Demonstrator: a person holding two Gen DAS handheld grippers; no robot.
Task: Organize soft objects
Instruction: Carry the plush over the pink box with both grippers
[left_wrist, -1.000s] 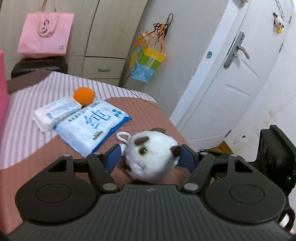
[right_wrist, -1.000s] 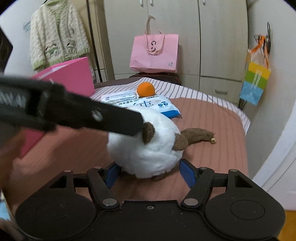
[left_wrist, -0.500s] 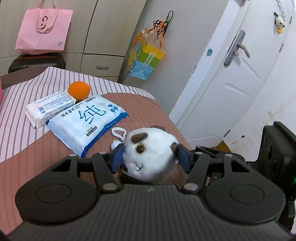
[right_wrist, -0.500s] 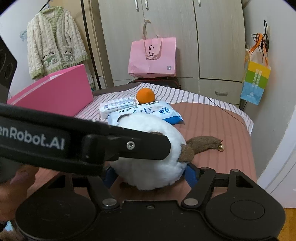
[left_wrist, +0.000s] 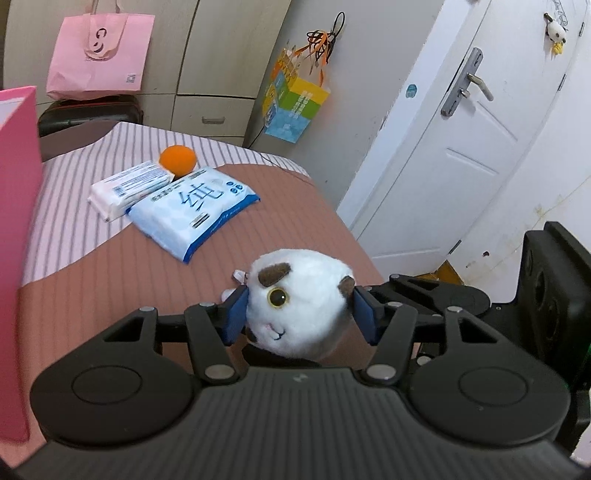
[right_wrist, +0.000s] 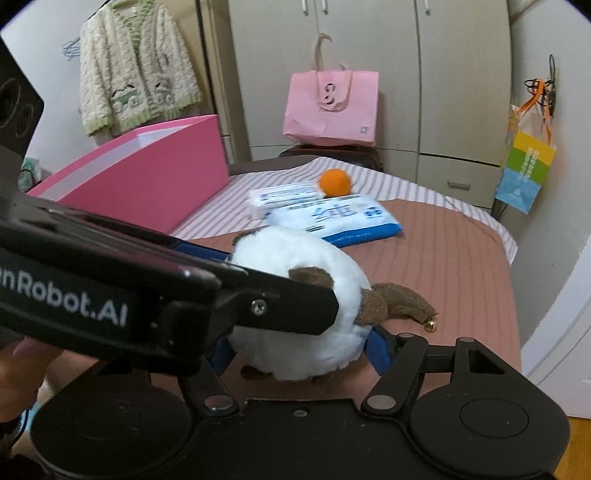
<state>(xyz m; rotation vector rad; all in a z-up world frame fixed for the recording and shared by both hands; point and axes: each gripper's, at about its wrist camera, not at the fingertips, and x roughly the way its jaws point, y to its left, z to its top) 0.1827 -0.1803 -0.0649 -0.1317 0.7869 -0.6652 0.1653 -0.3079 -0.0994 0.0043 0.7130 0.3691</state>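
Observation:
A round white plush toy with brown ears and a brown belled tail hangs just above the brown bedcover. My left gripper has its blue pads pressed on the toy's head, and its jaws are closing further. The right gripper squeezes the toy's body from behind, one pad on each side. One left-gripper finger crosses the right wrist view and hides part of the toy. Farther up the bed lie an orange ball, a blue wipes pack and a white tissue pack.
An open pink box stands on the bed to the left. A pink bag sits by the wardrobe and a coloured bag hangs on the wall. The white door is right of the bed. A hand shows at lower left.
The left jaws have narrowed onto the toy's head. Both grippers moved with the toy, lifting it slightly off the cover, and the pink box has come into the left wrist view.

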